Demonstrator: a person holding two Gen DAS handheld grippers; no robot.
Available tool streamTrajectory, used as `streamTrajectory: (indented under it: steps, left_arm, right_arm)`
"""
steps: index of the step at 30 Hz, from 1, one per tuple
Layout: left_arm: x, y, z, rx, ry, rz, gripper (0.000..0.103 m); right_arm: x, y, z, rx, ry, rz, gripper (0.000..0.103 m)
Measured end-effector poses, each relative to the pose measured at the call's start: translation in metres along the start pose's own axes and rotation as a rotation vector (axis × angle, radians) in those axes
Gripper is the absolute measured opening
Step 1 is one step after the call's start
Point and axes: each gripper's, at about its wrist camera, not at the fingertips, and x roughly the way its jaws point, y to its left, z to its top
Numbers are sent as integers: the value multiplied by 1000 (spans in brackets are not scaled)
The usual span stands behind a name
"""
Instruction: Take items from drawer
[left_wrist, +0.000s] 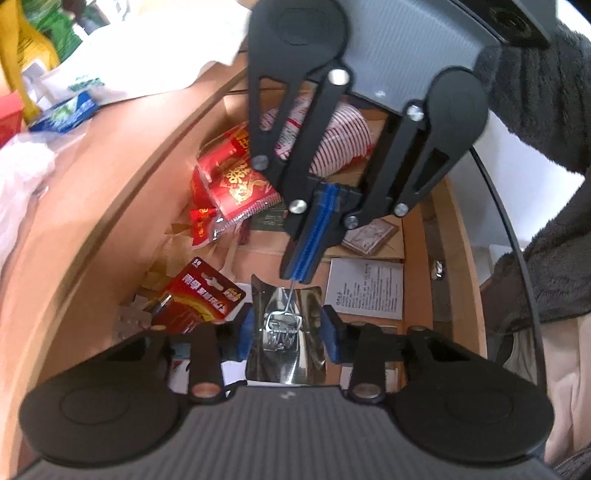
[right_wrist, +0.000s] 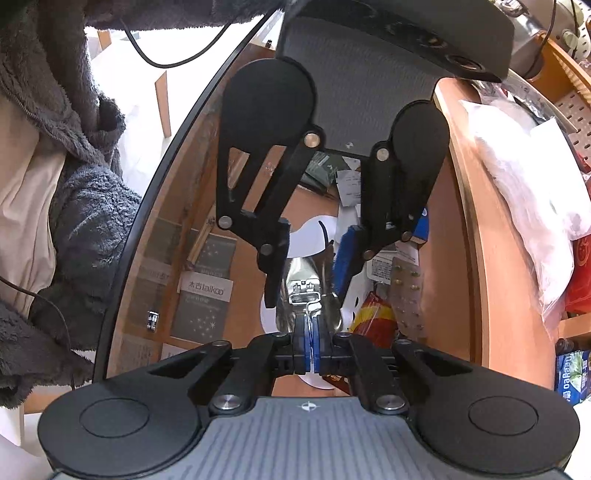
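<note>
Both grippers hold one shiny metal clip-like piece (left_wrist: 286, 334) over the open wooden drawer (left_wrist: 122, 192). My left gripper (left_wrist: 288, 332) is shut on its wide body, blue pads on each side. My right gripper (right_wrist: 310, 354) is shut on the piece's thin wire handle (right_wrist: 309, 314); in the left wrist view it comes down from above (left_wrist: 299, 273). The metal piece also shows in the right wrist view (right_wrist: 306, 291), between the left gripper's fingers (right_wrist: 275, 258). In the drawer lie a red battery card (left_wrist: 201, 295), red snack packets (left_wrist: 236, 184) and striped paper cups (left_wrist: 340, 144).
Printed paper sheets (left_wrist: 365, 288) and a brown card (left_wrist: 373, 234) lie in the drawer. The desktop (left_wrist: 77, 155) to the left carries plastic bags (left_wrist: 110, 74) and a blue tissue pack (left_wrist: 66, 112). A grey fleece sleeve (right_wrist: 85, 221) and a black round edge (right_wrist: 162, 177) border the drawer.
</note>
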Motion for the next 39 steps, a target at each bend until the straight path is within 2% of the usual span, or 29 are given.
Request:
streamTrajectory:
  steps: [7,15,24,28,34,39]
  left_arm:
    - [-4,-5,2,14,9,28,36]
    - [1,-10,7,34,59,124,35]
    - [-13,-11,8,11,83,151,35]
    - [-27,-12,11,11,78,192,35]
    - [-57,-19,17,-29,51,290,35]
    - [-87,-32,25,-64,41,405,35]
  right_arm:
    - [2,3,-3,9,-17,-12,2]
    - [-2,4,-7,4,-29,-57,2]
    - [-16,-3,-15,28,-52,-105,2]
    - [-28,-10,-23,106,-102,-162,2]
    - [-43,-25,-25,372,-209,-213,2]
    - [-56,-26,-12,427,-226,-284,2]
